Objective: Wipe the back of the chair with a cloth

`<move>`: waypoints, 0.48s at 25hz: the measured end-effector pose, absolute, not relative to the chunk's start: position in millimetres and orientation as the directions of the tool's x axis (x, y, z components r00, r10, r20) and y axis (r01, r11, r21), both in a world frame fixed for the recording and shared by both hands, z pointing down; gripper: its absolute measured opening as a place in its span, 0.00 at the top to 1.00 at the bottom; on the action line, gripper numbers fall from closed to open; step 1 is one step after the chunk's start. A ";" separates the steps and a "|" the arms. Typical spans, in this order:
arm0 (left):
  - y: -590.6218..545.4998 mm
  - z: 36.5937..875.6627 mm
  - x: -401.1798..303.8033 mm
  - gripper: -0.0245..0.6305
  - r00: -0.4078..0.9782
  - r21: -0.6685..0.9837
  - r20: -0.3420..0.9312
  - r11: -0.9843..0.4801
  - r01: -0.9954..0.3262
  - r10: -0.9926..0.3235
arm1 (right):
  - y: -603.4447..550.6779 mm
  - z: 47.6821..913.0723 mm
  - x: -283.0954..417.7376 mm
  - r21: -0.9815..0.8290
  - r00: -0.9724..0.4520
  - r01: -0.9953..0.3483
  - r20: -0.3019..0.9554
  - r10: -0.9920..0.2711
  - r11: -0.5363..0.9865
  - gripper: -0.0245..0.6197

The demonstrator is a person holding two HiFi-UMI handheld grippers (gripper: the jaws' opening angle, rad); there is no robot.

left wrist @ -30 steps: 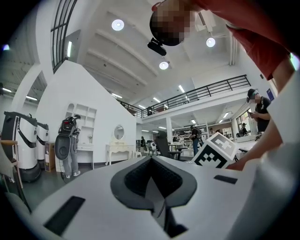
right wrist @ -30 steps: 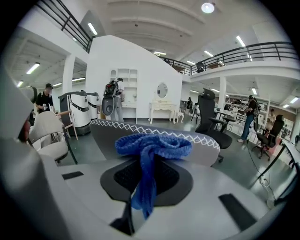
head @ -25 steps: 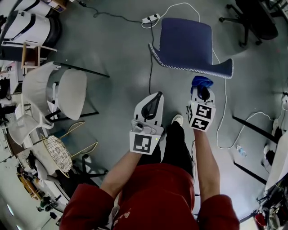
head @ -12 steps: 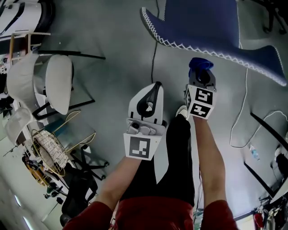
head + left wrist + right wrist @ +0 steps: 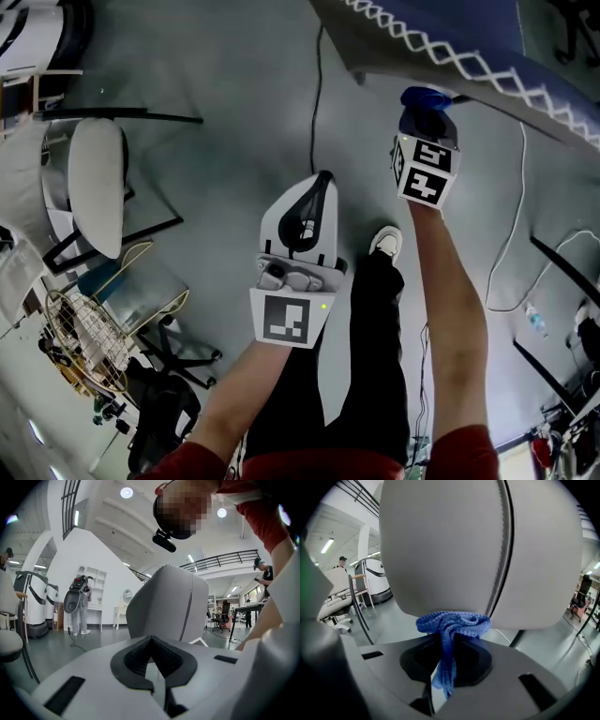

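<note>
So the right gripper (image 5: pixel 449 645) is clamped on a blue cloth (image 5: pixel 454 623). A bunched wad pokes out past the jaws and a tail hangs down between them. In its own view the wad sits right at the bottom edge of the chair back (image 5: pixel 454 550), a plain grey shell with a dark seam filling the upper frame. The head view shows what that one doesn't: up in the top right, the chair's other side (image 5: pixel 450 37) is blue with white zigzag stitching (image 5: pixel 441 58). The left gripper (image 5: pixel 151 641) has its jaws closed on nothing. It's mid-frame in the head view, apart from the cloth, and its own view shows the grey back further off.
</note>
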State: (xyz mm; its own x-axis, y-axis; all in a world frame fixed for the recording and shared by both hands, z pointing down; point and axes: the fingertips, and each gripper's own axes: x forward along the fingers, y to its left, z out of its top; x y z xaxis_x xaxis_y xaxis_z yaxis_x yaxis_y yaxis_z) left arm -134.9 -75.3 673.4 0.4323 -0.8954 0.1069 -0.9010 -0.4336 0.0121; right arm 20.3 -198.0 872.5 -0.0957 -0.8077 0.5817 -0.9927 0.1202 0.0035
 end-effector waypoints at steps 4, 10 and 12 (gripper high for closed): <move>-79.9 681.1 -140.1 0.94 0.445 0.005 0.113 -0.447 -0.894 -0.888 | -210.3 865.4 28.7 0.016 -0.077 -0.994 0.564 -0.822 0.105 0.87; -80.8 680.3 -145.1 0.94 0.446 0.012 0.128 -0.448 -0.894 -0.886 | -211.3 852.5 28.1 0.061 -0.071 -0.990 0.583 -0.809 0.131 0.87; -82.6 674.0 -141.0 0.94 0.446 0.017 0.124 -0.447 -0.894 -0.887 | -210.5 839.6 28.0 0.047 -0.071 -0.992 0.572 -0.817 0.119 0.87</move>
